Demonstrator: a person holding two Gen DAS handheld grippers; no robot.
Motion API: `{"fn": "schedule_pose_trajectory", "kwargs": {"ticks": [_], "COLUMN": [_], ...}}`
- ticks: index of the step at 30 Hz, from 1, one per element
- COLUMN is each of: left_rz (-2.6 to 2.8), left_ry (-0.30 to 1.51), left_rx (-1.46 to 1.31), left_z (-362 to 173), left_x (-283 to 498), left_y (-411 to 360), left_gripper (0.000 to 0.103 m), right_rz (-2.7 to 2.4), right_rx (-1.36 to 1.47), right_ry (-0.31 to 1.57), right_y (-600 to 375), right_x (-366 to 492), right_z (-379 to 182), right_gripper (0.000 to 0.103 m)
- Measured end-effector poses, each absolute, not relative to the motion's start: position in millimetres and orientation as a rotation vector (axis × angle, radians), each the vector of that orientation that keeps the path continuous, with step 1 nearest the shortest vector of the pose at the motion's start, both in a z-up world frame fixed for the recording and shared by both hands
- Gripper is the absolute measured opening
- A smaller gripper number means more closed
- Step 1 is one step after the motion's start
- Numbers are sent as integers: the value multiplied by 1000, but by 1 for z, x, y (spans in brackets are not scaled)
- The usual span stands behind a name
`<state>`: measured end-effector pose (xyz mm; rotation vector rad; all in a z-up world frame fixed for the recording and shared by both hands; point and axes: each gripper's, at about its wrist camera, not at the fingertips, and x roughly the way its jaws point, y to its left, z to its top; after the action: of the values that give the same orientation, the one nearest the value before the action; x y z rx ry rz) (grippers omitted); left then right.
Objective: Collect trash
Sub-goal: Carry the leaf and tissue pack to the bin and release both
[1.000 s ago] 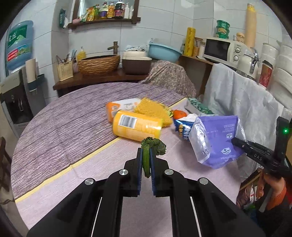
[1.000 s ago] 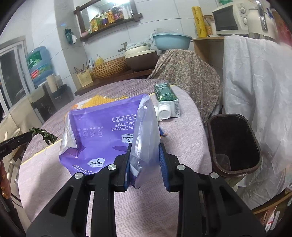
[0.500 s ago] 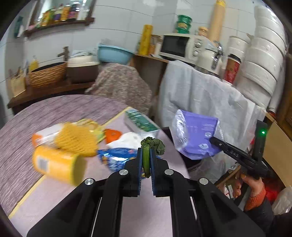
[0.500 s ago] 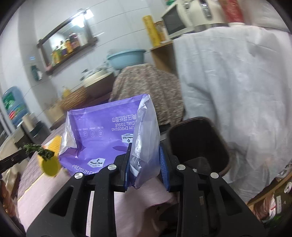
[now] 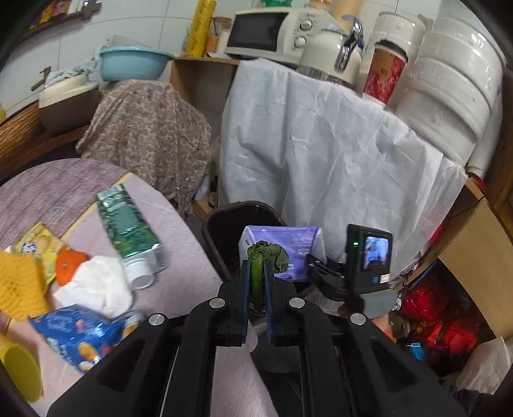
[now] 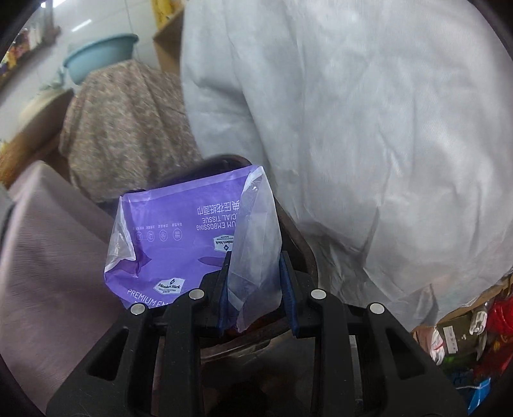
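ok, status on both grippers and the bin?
Left gripper shut on green vegetable scrap. Right gripper shut on purple tissue wrapper, over the dark bin. Nothing blocking the bin mouth.

A white microwave (image 5: 269, 32) is seen on a wooden shelf (image 5: 205, 61) at the back, with a yellow roll (image 5: 199, 27) standing beside it. A pale blue basin (image 5: 134, 65) is set on a covered pot (image 5: 64, 99), next to furniture draped in a patterned cloth (image 5: 144, 128). A white sheet (image 5: 320, 144) is hung over a stand, on which a kettle (image 5: 333, 54), a red canister (image 5: 383, 72) and stacked white tubs (image 5: 455, 83) are kept. Red bags (image 5: 442, 317) are piled on the floor.
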<state>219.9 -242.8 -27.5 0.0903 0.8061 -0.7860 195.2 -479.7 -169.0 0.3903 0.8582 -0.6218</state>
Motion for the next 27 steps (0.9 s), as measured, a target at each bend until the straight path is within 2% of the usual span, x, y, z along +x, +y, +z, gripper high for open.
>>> {"fn": "schedule_pose_trajectory", "kwargs": {"ticks": [2,4,6,7,14,18,24,26,27], "left_rz": [-782,-775,-765,-760,-737,-711,-682,-672,-676], "left_ry": [816,838,861,875,936,964,978,978,973], "left_rx": [106,112,111,115,149,176,184,184,182], "left_z": [-35,-42,-50,-55,-78,-88,-97,-96,-93], "left_x": [226,232,240,243,260,273,288,288,285], "left_y": [-257,-267,-278,-285,-320,-344,-371,-374,-374], "left_gripper": [9,9,9,9,9,9,9,16,32], "right_rz": [-635,-638,-599,-594,-568,-587,-605,-606,-604], "right_rx": [420,453,486,490,512,474,435,433,435], "right_ry": [881,894,903,908,851,802,774,775,776], "right_y": [-487,-494,-498,-501,-492,-491,-495,-496,-496], "right_x": [201,208,215,219,204,186,163,154,151], "right_z": [-187,-200,-214,-218,-218,-202,-186,-184,-184], "right_gripper": [29,36,50,52,52,64,64,64,65]}}
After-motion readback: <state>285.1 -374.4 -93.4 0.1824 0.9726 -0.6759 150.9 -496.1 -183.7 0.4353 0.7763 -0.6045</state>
